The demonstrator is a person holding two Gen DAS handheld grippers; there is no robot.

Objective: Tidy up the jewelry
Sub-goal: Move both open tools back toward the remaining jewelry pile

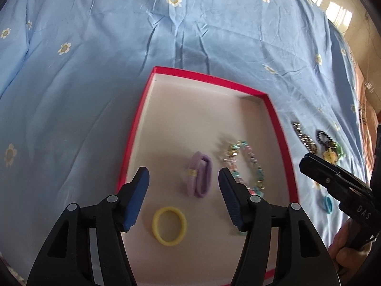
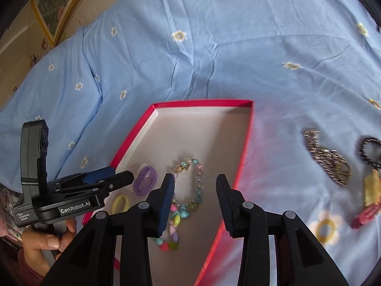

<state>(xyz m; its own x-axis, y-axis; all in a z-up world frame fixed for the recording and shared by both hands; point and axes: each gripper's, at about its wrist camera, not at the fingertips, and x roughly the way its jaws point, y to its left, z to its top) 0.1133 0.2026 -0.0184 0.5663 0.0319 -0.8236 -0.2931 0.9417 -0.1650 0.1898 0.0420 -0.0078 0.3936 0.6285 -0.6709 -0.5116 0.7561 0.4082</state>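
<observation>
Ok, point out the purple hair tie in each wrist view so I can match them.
Left wrist: purple hair tie, low centre, between the left gripper fingers.
Right wrist: purple hair tie, lower left, beside the left gripper's tip.
Shared landmark: yellow hair tie, just nearer the camera, inside the red box.

A light blue bedsheet (image 1: 100,76) printed with small white-and-yellow flowers covers the bed, creased across its middle. Past the bed's far left edge a framed picture (image 2: 54,7) leans against a beige wall. Past the far right corner, bright panes, perhaps a window (image 1: 338,12), glare.
</observation>
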